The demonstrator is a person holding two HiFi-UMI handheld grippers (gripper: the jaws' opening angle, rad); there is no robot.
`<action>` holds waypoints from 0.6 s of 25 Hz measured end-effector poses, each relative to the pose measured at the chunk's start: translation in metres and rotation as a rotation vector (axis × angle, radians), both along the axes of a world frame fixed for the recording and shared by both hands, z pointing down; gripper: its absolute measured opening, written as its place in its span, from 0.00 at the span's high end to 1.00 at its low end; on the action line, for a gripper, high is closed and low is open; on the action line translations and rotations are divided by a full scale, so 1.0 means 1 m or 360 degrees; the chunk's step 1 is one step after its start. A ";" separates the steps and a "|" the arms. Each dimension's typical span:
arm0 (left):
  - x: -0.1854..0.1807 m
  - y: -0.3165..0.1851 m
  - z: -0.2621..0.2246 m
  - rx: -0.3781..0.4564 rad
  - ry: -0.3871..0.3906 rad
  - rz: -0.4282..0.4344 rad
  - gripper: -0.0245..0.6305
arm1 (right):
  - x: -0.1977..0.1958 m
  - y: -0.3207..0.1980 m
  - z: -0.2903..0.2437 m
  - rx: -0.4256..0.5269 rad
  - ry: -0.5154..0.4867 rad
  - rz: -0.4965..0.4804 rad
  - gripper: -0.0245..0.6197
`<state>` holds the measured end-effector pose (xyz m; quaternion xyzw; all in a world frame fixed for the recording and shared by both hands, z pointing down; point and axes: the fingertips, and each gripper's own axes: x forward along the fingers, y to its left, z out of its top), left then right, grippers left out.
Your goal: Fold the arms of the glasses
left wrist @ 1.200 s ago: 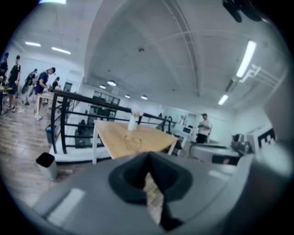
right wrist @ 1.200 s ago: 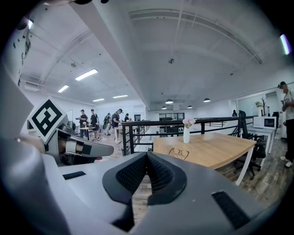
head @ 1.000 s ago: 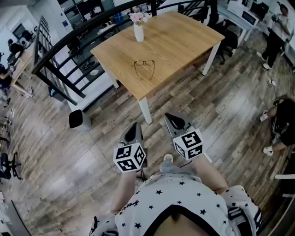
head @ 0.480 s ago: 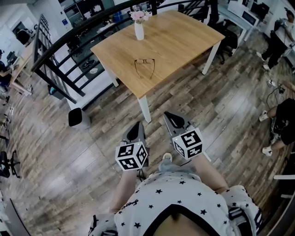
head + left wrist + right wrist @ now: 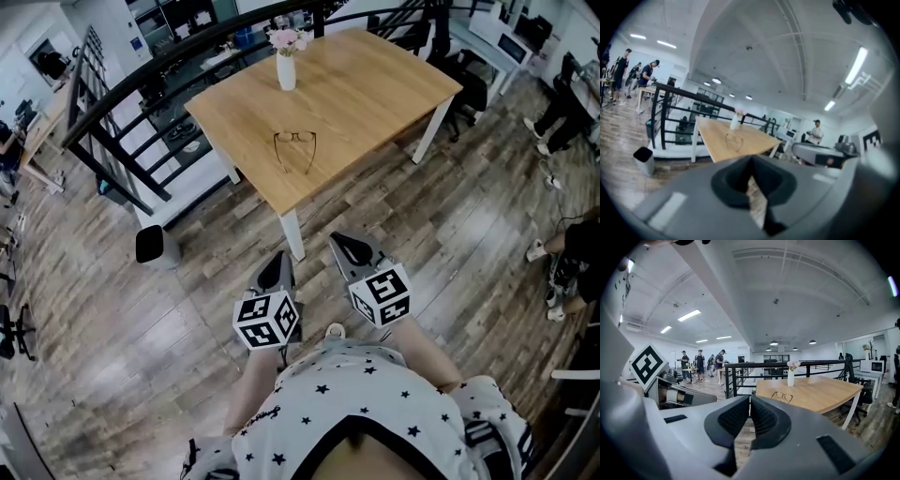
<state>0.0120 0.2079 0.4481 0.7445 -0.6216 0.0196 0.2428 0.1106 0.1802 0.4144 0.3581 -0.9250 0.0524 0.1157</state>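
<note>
Standing on the wooden floor point(image 5: 141, 328) short of the tabletop point(image 5: 375, 84), the person holds both tools low, ahead of the body. Left gripper point(image 5: 275, 262): fingers point(image 5: 726, 183) pressed together, nothing between them. Right gripper point(image 5: 349, 246), just beside it: fingers point(image 5: 733, 418) together too, and empty. The glasses point(image 5: 294, 150) lie well ahead, toward the tabletop's near edge, arms spread open and pointing near. A white vase point(image 5: 286, 70) of pink flowers stands at the far side, apart from them.

Plank floor point(image 5: 112, 319), black railing point(image 5: 98, 117), possibly a bin point(image 5: 155, 246)
</note>
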 end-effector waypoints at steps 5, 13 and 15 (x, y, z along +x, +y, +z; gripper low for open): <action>0.006 -0.020 0.002 0.0004 0.0016 -0.0042 0.95 | 0.009 -0.019 0.002 0.0003 -0.0003 -0.0042 0.93; 0.017 -0.046 0.009 -0.0012 0.0023 -0.0090 0.95 | 0.020 -0.047 0.009 -0.0009 0.0009 -0.0085 0.93; 0.020 -0.050 0.007 -0.0013 0.0023 -0.0092 0.95 | 0.023 -0.050 0.009 -0.0011 0.0015 -0.0095 0.93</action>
